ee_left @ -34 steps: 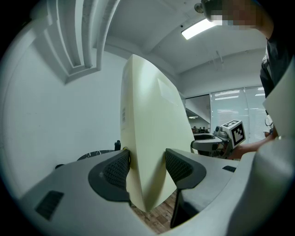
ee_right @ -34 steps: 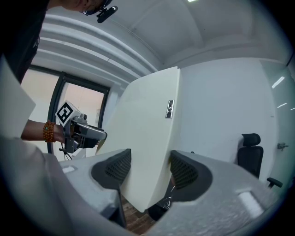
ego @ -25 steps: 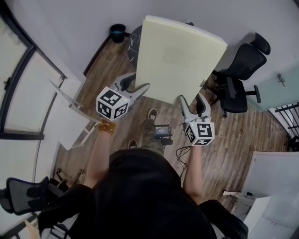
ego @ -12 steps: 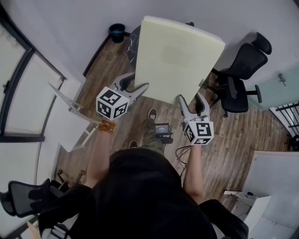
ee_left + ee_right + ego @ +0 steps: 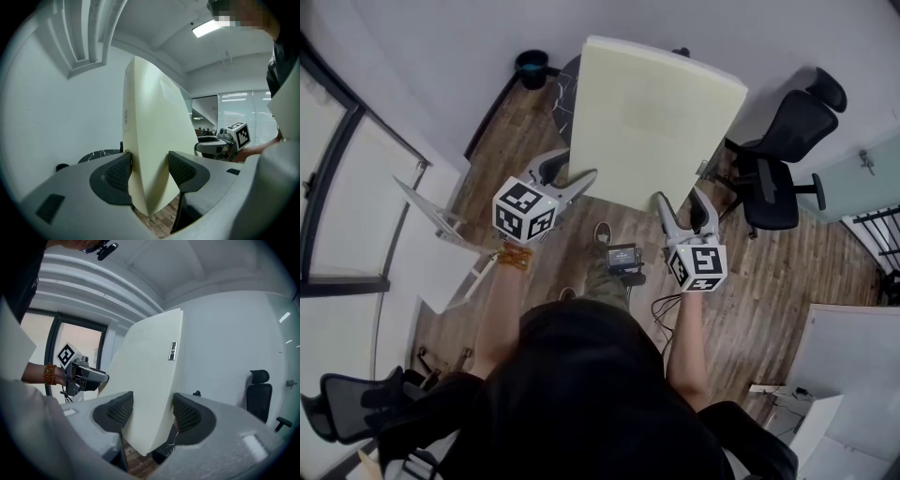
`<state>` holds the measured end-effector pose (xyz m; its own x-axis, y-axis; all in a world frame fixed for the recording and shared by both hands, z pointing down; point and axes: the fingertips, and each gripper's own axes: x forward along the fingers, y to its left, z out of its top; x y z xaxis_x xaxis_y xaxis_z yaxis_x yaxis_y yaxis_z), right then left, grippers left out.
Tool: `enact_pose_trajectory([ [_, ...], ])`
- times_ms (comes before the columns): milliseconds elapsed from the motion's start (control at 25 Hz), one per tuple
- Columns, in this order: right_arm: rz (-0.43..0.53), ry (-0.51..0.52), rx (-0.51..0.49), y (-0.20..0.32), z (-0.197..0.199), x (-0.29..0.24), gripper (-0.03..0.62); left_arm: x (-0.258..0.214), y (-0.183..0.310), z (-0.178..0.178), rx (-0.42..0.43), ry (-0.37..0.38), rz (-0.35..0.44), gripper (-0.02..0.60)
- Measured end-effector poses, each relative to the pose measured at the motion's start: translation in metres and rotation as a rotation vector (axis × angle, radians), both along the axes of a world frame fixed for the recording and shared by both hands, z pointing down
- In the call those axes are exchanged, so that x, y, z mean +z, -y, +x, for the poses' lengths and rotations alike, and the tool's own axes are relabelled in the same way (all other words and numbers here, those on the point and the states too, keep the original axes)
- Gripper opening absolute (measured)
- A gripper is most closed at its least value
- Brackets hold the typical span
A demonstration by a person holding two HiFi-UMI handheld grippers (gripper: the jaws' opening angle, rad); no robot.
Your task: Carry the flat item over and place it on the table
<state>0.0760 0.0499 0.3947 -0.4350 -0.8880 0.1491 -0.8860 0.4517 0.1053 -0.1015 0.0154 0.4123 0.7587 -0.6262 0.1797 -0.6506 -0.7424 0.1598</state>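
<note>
A thick pale cream foam slab (image 5: 652,122) hangs in the air in front of me, carried by both grippers at its near edge. My left gripper (image 5: 570,184) is shut on the slab's left near corner; in the left gripper view the slab (image 5: 152,154) fills the gap between both pads. My right gripper (image 5: 684,208) is shut on the right near corner, and the slab (image 5: 147,390) sits pinched between its pads. A small round dark table (image 5: 565,86) shows partly behind the slab's left edge, most of it hidden.
A black office chair (image 5: 778,159) stands to the right of the slab. At the left a white folding stand (image 5: 441,220) stands by the window wall. A black bin (image 5: 534,66) sits by the far wall. A white desk corner (image 5: 848,375) lies at lower right.
The slab and both grippers have shifted slightly forward over the wooden floor as I walk; both grips are unchanged.
</note>
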Motion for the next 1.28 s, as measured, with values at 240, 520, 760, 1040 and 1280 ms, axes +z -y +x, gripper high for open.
enact_pose_trajectory([
  [240, -0.014, 0.003, 0.005, 0.027, 0.0, 0.002, 0.266, 0.003, 0.027, 0.0, 0.002, -0.001, -0.016, 0.244],
  [520, -0.03, 0.007, 0.002, 0.06, -0.003, 0.008, 0.267, 0.008, 0.058, -0.003, -0.009, -0.004, -0.027, 0.244],
  [760, -0.05, 0.009, -0.003, 0.091, 0.0, 0.007, 0.266, 0.009, 0.085, 0.0, -0.012, -0.005, -0.053, 0.244],
  [1040, -0.063, 0.026, 0.005, 0.13, 0.012, 0.002, 0.266, 0.002, 0.125, 0.011, -0.016, -0.003, -0.063, 0.244],
  [1280, -0.069, 0.024, 0.009, 0.168, 0.031, -0.003, 0.267, -0.003, 0.163, 0.03, -0.007, -0.003, -0.071, 0.244],
])
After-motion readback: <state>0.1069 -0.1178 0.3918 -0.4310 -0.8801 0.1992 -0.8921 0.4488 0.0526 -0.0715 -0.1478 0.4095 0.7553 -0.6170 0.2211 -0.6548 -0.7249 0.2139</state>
